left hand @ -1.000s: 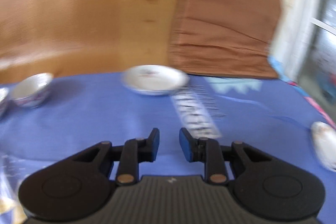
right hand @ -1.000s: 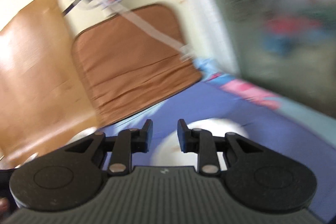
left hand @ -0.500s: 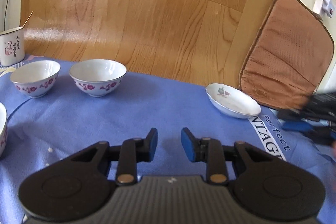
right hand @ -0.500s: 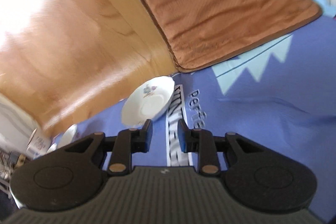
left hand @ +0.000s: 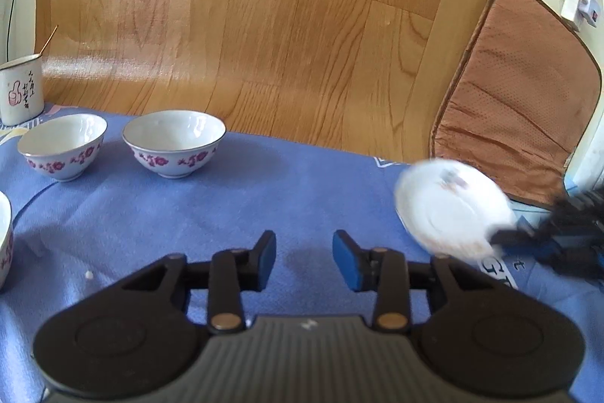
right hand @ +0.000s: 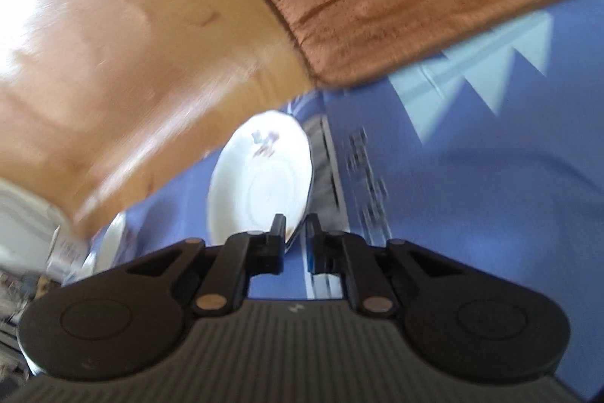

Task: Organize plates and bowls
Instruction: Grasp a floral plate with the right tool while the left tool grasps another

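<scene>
One small white plate [right hand: 264, 184] with a flower print sits pinched by its near rim in the right gripper [right hand: 294, 229], jaws closing on it. Plate is tilted, far edge up, over the blue cloth [right hand: 472, 195]; motion-blurred in both views, so cannot tell if its edge touches the cloth. In the left view the plate [left hand: 451, 204] is at right, the right gripper [left hand: 506, 235] reaching in from the frame edge.

Left gripper [left hand: 304, 253] hovers over bare cloth [left hand: 226, 206], jaws opening, nothing between them.

Two flowered bowls [left hand: 174, 143] [left hand: 62, 146] stand side by side, far left, apart from the plate. White mug [left hand: 20, 93] behind them. Brown cushion [left hand: 517, 93] leans behind the plate, against the wood panel [left hand: 245, 17].
</scene>
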Tool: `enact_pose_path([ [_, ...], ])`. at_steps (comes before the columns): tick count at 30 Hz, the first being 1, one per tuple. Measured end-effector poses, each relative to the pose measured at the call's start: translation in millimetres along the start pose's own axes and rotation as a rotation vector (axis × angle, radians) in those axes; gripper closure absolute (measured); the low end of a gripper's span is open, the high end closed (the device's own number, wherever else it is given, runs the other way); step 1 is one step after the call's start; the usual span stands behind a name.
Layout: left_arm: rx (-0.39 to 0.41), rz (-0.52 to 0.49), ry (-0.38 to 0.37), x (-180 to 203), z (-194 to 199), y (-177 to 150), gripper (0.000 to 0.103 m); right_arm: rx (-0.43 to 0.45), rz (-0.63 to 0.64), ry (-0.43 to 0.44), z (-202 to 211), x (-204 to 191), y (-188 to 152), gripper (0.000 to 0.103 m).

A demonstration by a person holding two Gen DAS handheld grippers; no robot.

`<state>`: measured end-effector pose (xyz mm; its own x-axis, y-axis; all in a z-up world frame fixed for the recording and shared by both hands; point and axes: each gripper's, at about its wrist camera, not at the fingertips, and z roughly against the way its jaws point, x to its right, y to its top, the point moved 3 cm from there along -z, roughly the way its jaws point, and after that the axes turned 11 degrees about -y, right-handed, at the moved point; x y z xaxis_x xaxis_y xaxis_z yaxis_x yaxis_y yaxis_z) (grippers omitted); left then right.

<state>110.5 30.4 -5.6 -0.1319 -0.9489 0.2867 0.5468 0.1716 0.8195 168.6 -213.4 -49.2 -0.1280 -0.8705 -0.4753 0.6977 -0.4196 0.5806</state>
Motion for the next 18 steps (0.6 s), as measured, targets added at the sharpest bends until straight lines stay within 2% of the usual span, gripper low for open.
enact_pose_path([
  [5, -0.009, -0.043, -0.065, 10.8, 7.6, -2.2, 0.063, -0.038, -0.005, 0.073, 59.6, 34.7, -55.6, 0.09],
  [9, -0.108, -0.021, -0.227, 31.3, 18.4, -6.5, 0.066, -0.051, -0.028, 0.098, 97.6, 66.1, -95.1, 0.089],
  [11, -0.14, -0.054, -0.261, 47.0, 25.7, -9.1, 0.066, -0.038, -0.034, 0.097, 109.5, 75.4, -106.0, 0.086],
  [14, -0.194, -0.09, -0.293, 68.3, 31.7, -15.3, 0.066, 0.049, 0.008, 0.047, 121.8, 77.7, -115.7, 0.078],
  [18, -0.246, -0.082, -0.325, 82.4, 33.8, -21.2, 0.066, 0.157, 0.061, -0.018, 116.3, 73.2, -112.3, 0.077],
])
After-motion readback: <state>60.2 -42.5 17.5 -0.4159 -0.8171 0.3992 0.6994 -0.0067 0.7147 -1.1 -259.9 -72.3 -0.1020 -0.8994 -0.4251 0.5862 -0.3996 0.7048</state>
